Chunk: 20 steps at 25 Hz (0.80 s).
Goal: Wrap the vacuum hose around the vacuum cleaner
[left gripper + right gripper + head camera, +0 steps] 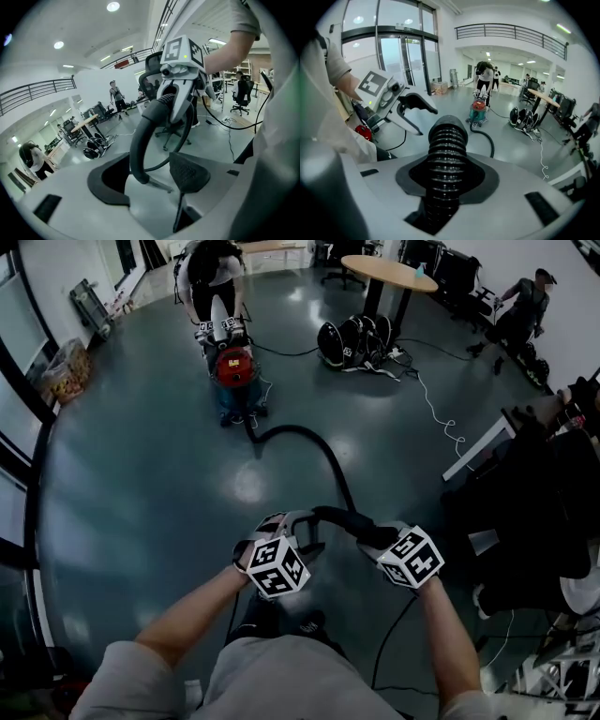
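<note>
A red vacuum cleaner [232,367] stands far off on the grey floor, with another person [211,273] bent over it. Its black hose [314,442] snakes across the floor up to my two grippers. My right gripper [373,536] is shut on the ribbed hose [446,154], which fills the gap between its pads. My left gripper [300,529] is open; the smooth curved end of the hose [140,145] passes between its pads [187,173] without being squeezed. In the left gripper view the right gripper [180,65] shows holding the hose further along.
A round wooden table [387,271] and a heap of black bags [354,341] stand beyond the vacuum. A white cable [436,413] trails to a desk edge [478,451] at the right. A seated person [525,306] is far right. A black cord [394,634] hangs by my legs.
</note>
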### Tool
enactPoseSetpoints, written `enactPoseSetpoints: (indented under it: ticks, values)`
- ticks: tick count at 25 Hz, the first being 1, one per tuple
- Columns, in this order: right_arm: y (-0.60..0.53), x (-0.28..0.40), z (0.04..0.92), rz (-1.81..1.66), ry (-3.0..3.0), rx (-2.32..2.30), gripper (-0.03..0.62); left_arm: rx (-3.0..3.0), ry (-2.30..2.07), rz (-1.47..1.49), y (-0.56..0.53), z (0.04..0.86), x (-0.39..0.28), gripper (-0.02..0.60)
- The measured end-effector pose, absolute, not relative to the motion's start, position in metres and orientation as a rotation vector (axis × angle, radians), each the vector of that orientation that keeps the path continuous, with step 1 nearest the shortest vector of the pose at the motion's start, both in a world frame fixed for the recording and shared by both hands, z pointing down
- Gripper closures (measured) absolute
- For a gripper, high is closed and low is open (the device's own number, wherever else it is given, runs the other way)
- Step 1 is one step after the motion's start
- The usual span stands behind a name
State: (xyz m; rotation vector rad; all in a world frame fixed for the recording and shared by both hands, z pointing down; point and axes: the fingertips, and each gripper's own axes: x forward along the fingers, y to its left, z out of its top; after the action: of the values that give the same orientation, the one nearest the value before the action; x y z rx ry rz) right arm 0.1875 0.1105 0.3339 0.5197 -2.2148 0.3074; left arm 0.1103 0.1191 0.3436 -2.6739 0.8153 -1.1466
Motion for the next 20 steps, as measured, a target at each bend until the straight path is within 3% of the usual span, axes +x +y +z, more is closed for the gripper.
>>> enactPoseSetpoints:
  ticks: [13, 20]
  values:
    - [0.034, 0.155, 0.277, 0.703, -2.173, 1.086, 0.462, -2.933, 0.157, -1.02, 0.131, 0.382, 0.153, 0.324]
    - [-0.016, 0.128, 0.267, 0.941, -2.141, 1.317, 0.462, -3.151, -0.081, -0.811, 0.133, 0.366, 0.181, 0.324]
